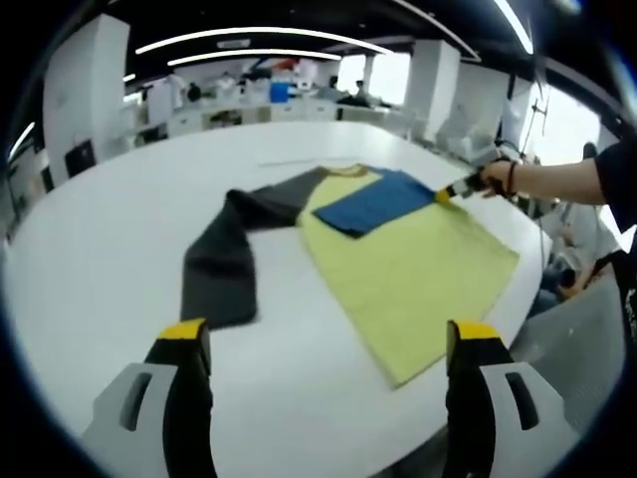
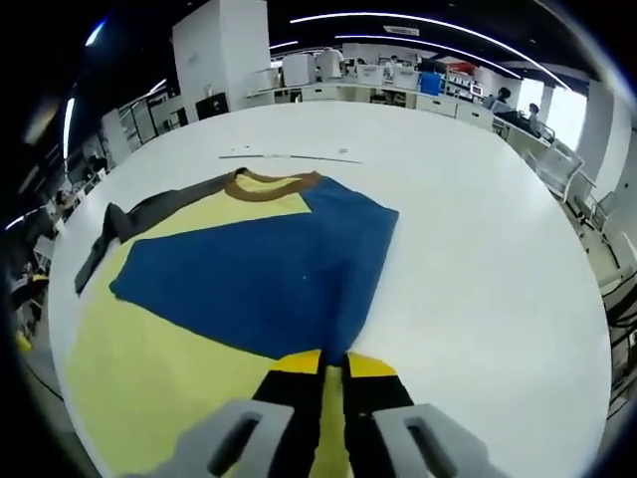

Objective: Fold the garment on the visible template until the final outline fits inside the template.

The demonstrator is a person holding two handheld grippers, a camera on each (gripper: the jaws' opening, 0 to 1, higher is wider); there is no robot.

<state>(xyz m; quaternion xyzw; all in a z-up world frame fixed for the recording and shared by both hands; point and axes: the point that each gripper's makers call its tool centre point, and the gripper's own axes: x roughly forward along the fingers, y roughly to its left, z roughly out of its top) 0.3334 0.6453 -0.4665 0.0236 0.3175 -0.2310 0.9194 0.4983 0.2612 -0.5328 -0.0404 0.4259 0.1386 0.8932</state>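
Right gripper view: the right claw [image 2: 333,370] is seen closed, jaws pinched on the fold edge of the blue sleeve [image 2: 269,274], which lies folded across the yellow body of the garment [image 2: 149,358]. Garment is spread flat on the white counter [image 2: 478,229]; template outline can't be made out.

Risk, as judged: if the blue sleeve is dragged w/o lift, the yellow layer under it could be bunched or shifted, and the outline spoiled. The dark sleeve [image 1: 224,254] is left unfolded, spread wide to the side.

Left gripper view: left claw [image 1: 328,344] is held open, off the cloth, near the hem. A hand [image 1: 498,181] is stretched in from the right, arm extended over the counter.
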